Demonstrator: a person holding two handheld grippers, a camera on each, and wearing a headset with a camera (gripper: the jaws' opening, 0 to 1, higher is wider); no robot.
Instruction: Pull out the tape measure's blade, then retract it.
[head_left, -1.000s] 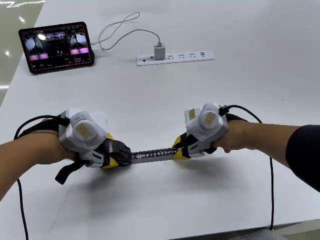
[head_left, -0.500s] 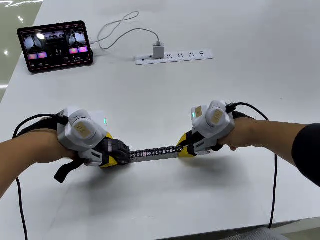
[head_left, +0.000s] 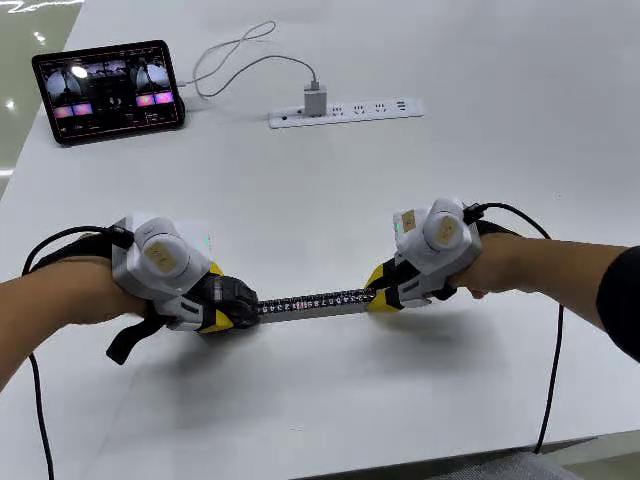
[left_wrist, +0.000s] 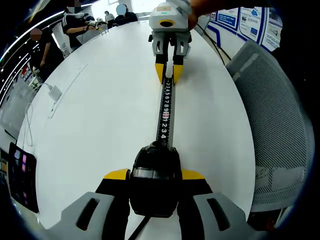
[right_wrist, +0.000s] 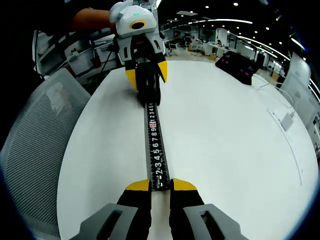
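Head view is showing, nearest the person, the bare white table (head_left: 330, 410), and just beyond it the two grippers are facing each other across a stretch of drawn-out blade. The left gripper (head_left: 228, 306) is clamping the black case of the tape measure (head_left: 236, 298) between its yellow-tipped jaws, which are standing apart only as wide as the case. The right gripper (head_left: 377, 299) is pinching the free end of the blade (head_left: 315, 301), its jaws nearly closed on the thin strip. The blade is running straight from one gripper to the other, its long axis lying left to right in front of the person, low over the table; whether it is touching the surface I cannot tell.

In the left gripper view the case (left_wrist: 155, 175) is sitting between that gripper's own jaws (left_wrist: 155, 176), and the blade (left_wrist: 165, 112) is stretching away from the case's mouth, printed face up, to the right gripper (left_wrist: 169, 75) at its far end. A grey mesh chair (left_wrist: 270, 125) is standing beside the table edge.

In the right gripper view the blade's tip is lying in the narrow gap of that gripper (right_wrist: 161, 186), and the blade (right_wrist: 154, 145) is pointing away toward the case (right_wrist: 148, 85) held in the left gripper (right_wrist: 146, 75).

Farther back in the head view, a white power strip (head_left: 345, 111) is lying with a charger (head_left: 316, 100) plugged in, and a tablet (head_left: 108, 88) is glowing near the far left corner.
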